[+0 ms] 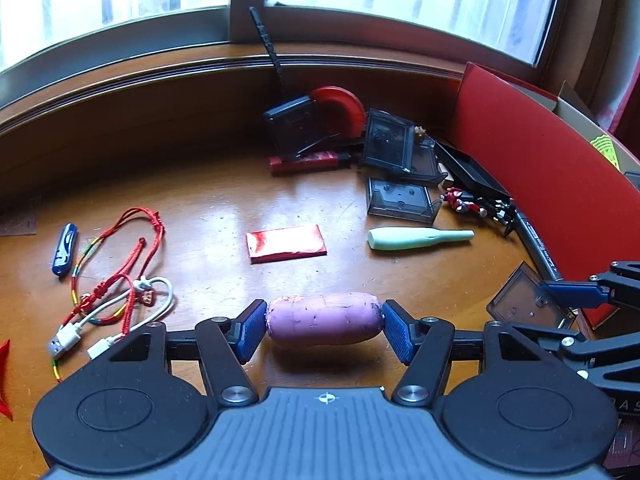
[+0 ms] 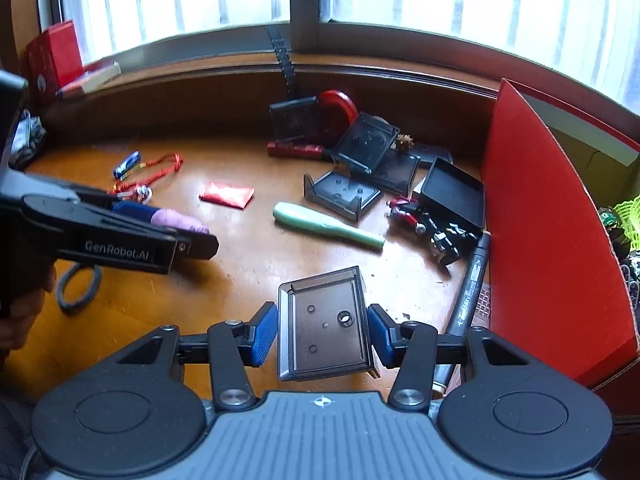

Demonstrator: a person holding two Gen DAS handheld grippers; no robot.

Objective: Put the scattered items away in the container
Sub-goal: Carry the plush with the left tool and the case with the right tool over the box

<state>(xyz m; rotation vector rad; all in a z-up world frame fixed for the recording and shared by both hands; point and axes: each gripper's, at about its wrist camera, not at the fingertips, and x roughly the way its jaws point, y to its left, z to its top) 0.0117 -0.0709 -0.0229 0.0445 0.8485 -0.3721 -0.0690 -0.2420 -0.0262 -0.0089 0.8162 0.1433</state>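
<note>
While clamping a purple oblong eraser (image 1: 324,320) in the left gripper (image 1: 325,326) and a smoky plastic tray (image 2: 326,324) in the right gripper (image 2: 323,330), leaving clutter mid-frame, outside the red cardboard box (image 2: 536,216).

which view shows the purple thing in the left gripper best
The left wrist view: the purple sausage-shaped object spans the frame centre, clamped end to end by the left gripper. In the right wrist view only its tip peeks past the gripper's fingers.

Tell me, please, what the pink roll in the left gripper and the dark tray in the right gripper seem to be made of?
Pink roll: probably soft foam or rubber, matte, with small nicks and dark specks on its skin. Dark tray: most likely hard smoky translucent plastic, glossy, with moulded studs and sharp edges that catch the window light.
</note>
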